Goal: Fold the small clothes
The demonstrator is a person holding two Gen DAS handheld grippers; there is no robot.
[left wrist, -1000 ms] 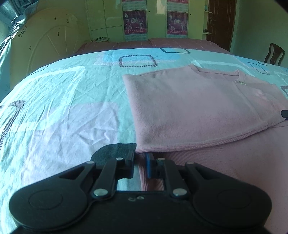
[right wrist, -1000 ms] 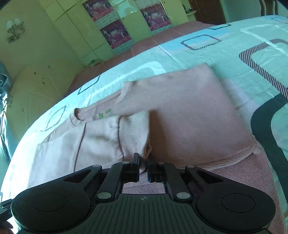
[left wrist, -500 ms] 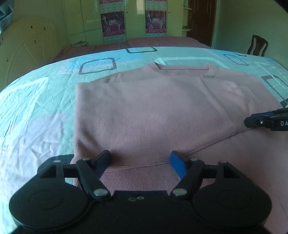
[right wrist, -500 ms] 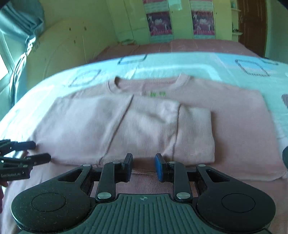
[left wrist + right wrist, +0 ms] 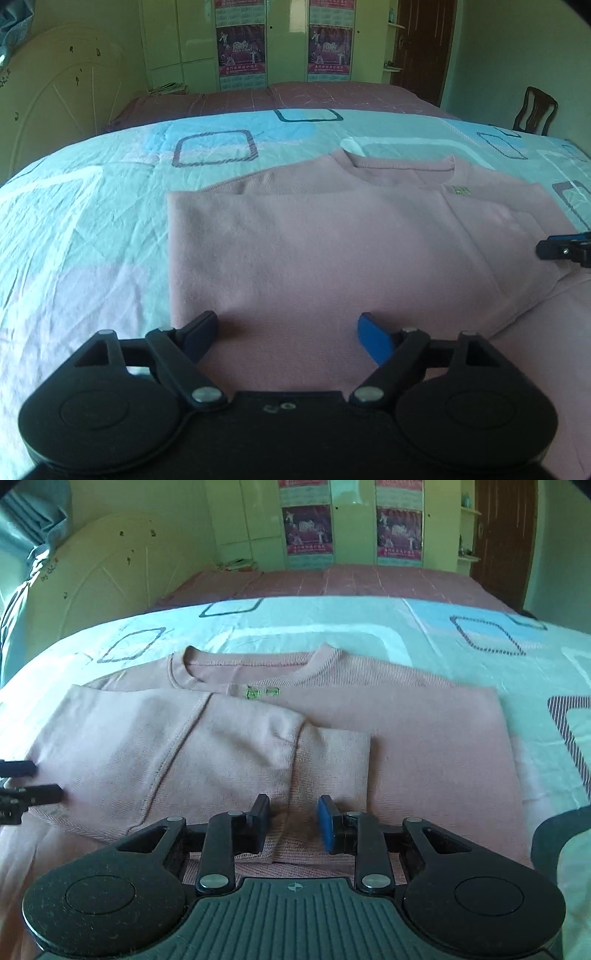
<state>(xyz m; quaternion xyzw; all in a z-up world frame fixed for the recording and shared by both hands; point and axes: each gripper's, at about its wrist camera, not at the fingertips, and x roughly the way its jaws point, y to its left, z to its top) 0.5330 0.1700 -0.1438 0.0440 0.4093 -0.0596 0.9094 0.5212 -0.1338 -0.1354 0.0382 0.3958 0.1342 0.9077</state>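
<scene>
A pink sweater (image 5: 332,251) lies flat on the bed, collar towards the far side, with its left side and sleeve folded over the body. In the right wrist view the sweater (image 5: 424,738) shows the folded sleeve's ribbed cuff (image 5: 332,760). My left gripper (image 5: 288,328) is wide open and empty over the folded panel's near edge. My right gripper (image 5: 293,819) is open and empty, its fingers either side of the cuff's near end. Each gripper's tips show at the edge of the other's view: the right gripper (image 5: 565,251) and the left gripper (image 5: 33,781).
The bed sheet (image 5: 92,221) has a pale blue and pink pattern of squares. A cream headboard (image 5: 55,107) stands at the left. A second bed (image 5: 295,98), wardrobes and a dark door (image 5: 421,44) lie beyond. A wooden chair (image 5: 535,110) stands at the right.
Both grippers were shut on the sweater one second ago and have let go and opened. The left one has moved right, over the folded panel. The folded side and sleeve now lie flat.
</scene>
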